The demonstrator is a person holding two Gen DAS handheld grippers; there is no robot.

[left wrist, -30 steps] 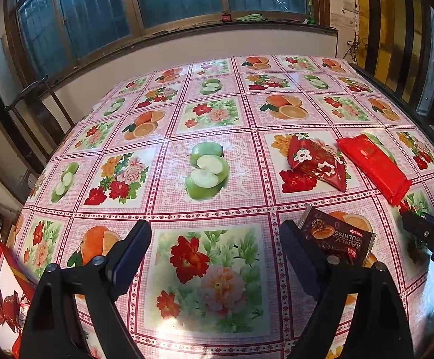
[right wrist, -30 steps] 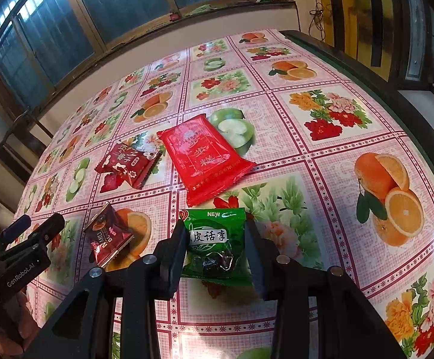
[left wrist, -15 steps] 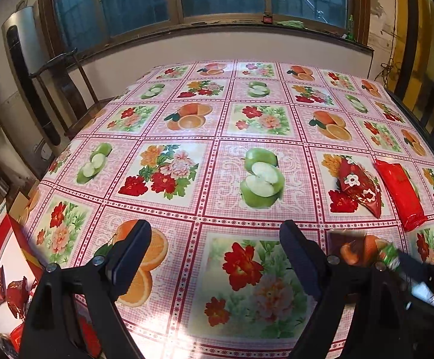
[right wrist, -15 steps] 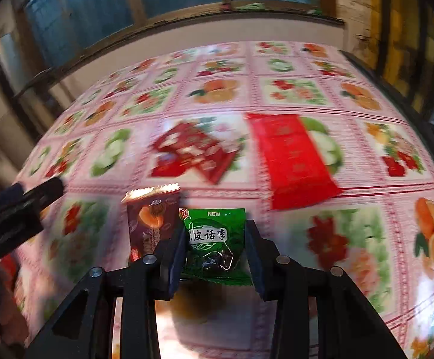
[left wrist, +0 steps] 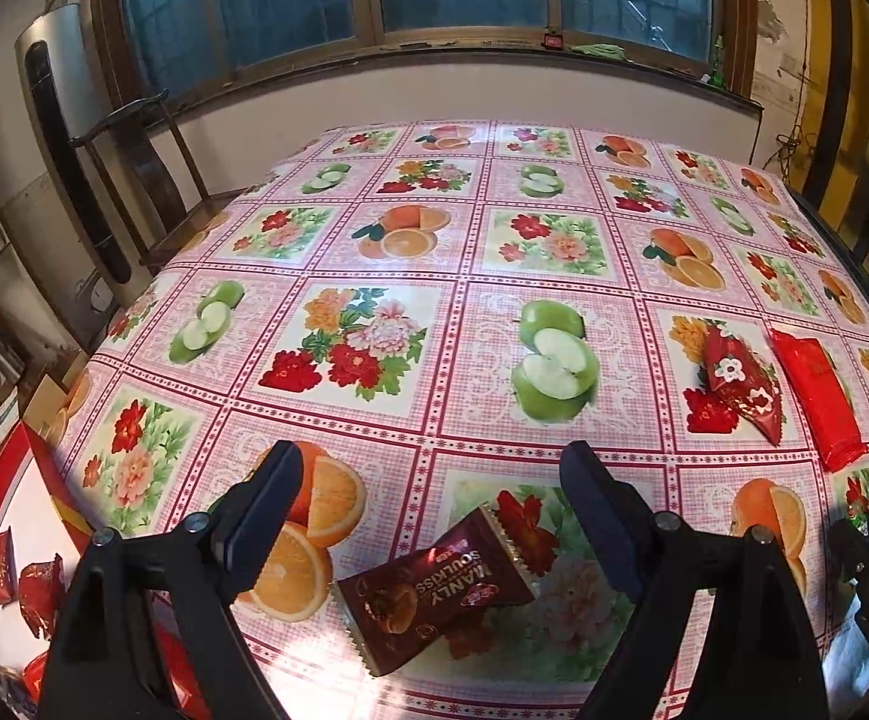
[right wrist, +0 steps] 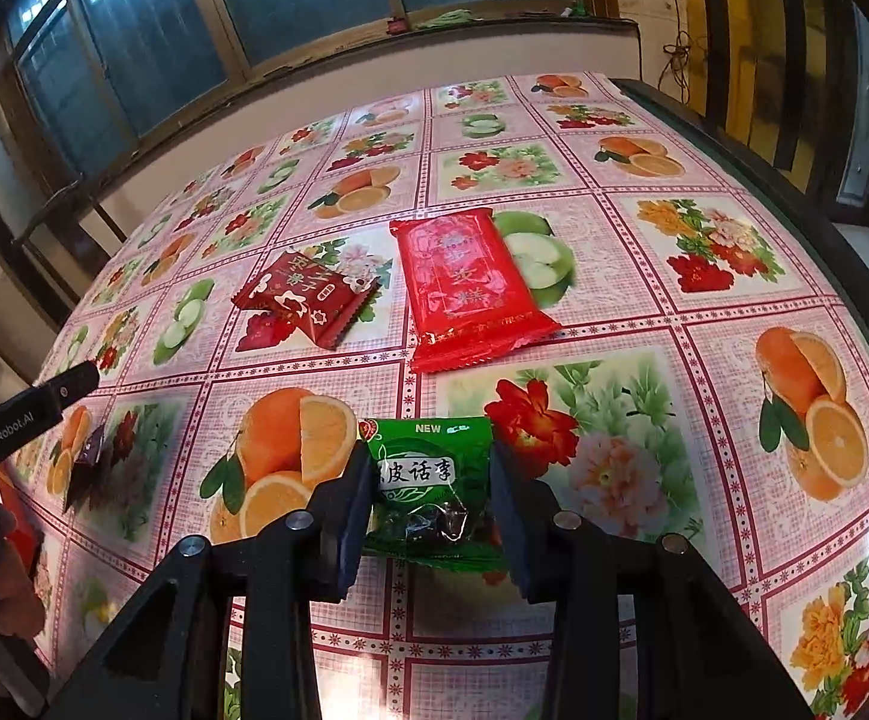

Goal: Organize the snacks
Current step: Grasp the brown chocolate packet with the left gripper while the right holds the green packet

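Observation:
My left gripper (left wrist: 428,495) is open above a brown Soulkiss cookie packet (left wrist: 434,591) lying on the tablecloth between its fingers. My right gripper (right wrist: 431,480) is shut on a green plum snack packet (right wrist: 434,492) held over the table. A dark red flowered packet (right wrist: 305,297) and a long bright red packet (right wrist: 467,285) lie further back; both also show in the left wrist view, the flowered packet (left wrist: 740,381) and the long red packet (left wrist: 818,399). The brown packet shows blurred at the left of the right wrist view (right wrist: 92,468).
A red and white box (left wrist: 8,540) holding several red packets stands below the table's left edge. The table with the fruit-and-flower cloth (left wrist: 434,252) runs back to a wall under windows. A wooden chair (left wrist: 152,180) stands at the far left.
The brown packet has moved left and now lies between the left gripper's fingers. The right gripper, still holding the green packet, has swung back to the right. The left view has shifted left.

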